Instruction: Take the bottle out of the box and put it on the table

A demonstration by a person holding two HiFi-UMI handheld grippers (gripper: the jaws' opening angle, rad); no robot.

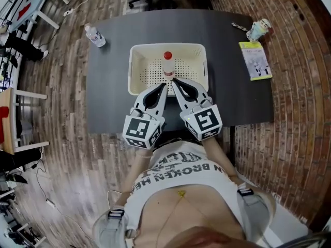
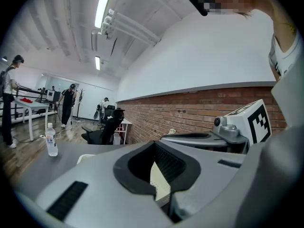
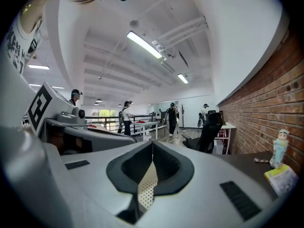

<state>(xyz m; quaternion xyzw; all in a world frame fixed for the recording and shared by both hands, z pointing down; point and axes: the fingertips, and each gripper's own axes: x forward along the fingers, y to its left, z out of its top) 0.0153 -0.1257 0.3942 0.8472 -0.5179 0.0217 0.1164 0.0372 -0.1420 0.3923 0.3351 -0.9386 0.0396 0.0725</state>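
Note:
A clear bottle with a red cap [image 1: 167,64] stands upright inside the white perforated box [image 1: 138,61] in the middle of the dark table [image 1: 108,102]. My left gripper [image 1: 164,86] and right gripper [image 1: 175,81] lie side by side over the box's near rim, their tips just short of the bottle. Both are shut with nothing between the jaws. In the left gripper view the shut jaws [image 2: 155,144] hide all but a sliver of the box [image 2: 160,180]. In the right gripper view the jaws [image 3: 153,144] are shut too, with the box's perforated floor [image 3: 146,190] showing below them.
A second water bottle [image 1: 95,36] stands on the table's far left corner [image 2: 51,140]. At the far right are a small figurine-like container [image 1: 258,29] [image 3: 279,149] and a yellow-green booklet [image 1: 255,60]. Brick wall runs along the right; people and office chairs stand in the room beyond.

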